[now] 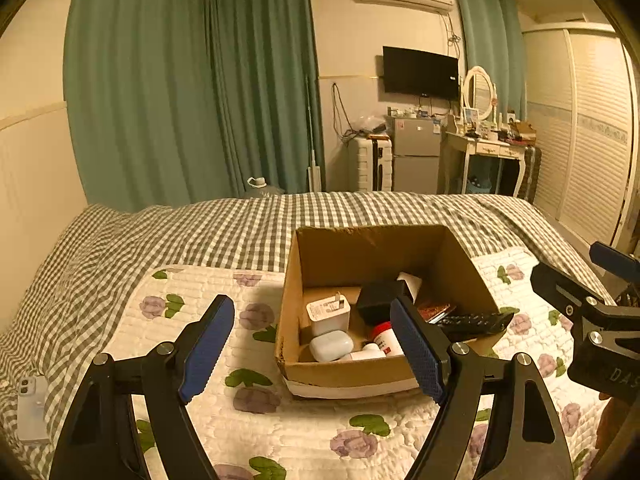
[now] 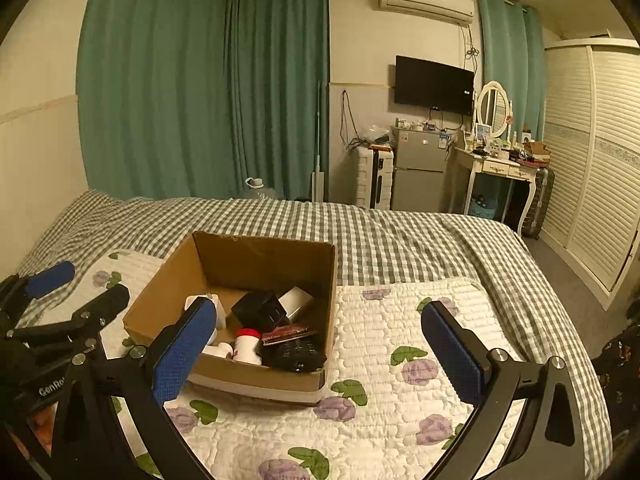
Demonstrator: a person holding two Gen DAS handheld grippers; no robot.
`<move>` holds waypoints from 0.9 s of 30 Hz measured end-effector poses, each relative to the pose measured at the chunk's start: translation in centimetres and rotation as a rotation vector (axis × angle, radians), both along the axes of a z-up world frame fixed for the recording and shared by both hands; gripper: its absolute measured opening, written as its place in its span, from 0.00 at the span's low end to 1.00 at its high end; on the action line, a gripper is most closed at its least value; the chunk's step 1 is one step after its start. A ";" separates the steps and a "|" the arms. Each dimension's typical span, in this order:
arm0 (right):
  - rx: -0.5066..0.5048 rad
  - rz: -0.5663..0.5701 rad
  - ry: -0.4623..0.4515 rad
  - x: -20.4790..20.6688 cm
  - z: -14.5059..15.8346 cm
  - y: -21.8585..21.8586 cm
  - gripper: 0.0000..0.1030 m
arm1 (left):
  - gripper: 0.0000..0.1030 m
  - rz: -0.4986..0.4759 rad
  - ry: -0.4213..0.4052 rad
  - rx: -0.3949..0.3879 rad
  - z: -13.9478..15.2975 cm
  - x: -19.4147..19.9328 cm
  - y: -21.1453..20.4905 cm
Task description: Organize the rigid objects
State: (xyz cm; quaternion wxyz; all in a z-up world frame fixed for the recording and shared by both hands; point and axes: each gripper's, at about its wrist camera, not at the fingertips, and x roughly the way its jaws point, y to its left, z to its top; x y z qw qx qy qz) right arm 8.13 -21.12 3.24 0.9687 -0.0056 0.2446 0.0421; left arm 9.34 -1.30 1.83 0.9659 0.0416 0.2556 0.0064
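A: Report gripper status.

B: I see the left gripper (image 1: 312,344) released, its blue pads spread wide with nothing between them. It hangs above the floral quilt (image 1: 320,432), near the front left corner of the cardboard box (image 1: 344,372). The right gripper (image 2: 320,352) is likewise released and empty, above the quilt at the box's front right side.

A: Location of the task items?

B: All are inside the box, which sits on the quilt on the bed (image 2: 400,240). From the left wrist view I identify a white charger plug (image 1: 328,312), a white earbud case (image 1: 331,345) in front of it, a black adapter (image 1: 378,300), a red-capped white bottle (image 1: 386,338) and a black remote (image 1: 472,322) leaning on the right wall. A reddish flat item lies between adapter and remote; I cannot tell what it is.

A: Anything outside the box?

B: A white phone (image 1: 32,408) lies on the checked bedspread at the far left.
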 end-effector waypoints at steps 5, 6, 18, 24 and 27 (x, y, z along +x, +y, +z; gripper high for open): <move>0.007 -0.006 0.006 0.2 -0.4 0.0 1.00 | 0.81 0.010 0.001 -0.013 -0.2 0.0 0.4; 0.012 -0.007 0.009 0.3 -0.5 0.0 1.00 | 0.81 0.011 0.003 -0.017 -0.2 0.1 0.6; 0.027 -0.003 0.017 0.7 -0.7 0.0 1.00 | 0.81 0.009 0.005 -0.037 0.3 0.0 1.1; 0.037 -0.021 0.015 0.9 -0.7 -0.3 1.00 | 0.81 -0.011 0.017 -0.045 0.2 0.0 1.0; 0.049 -0.024 0.023 1.1 -0.9 -0.5 1.00 | 0.81 -0.009 0.024 -0.048 0.0 0.0 1.0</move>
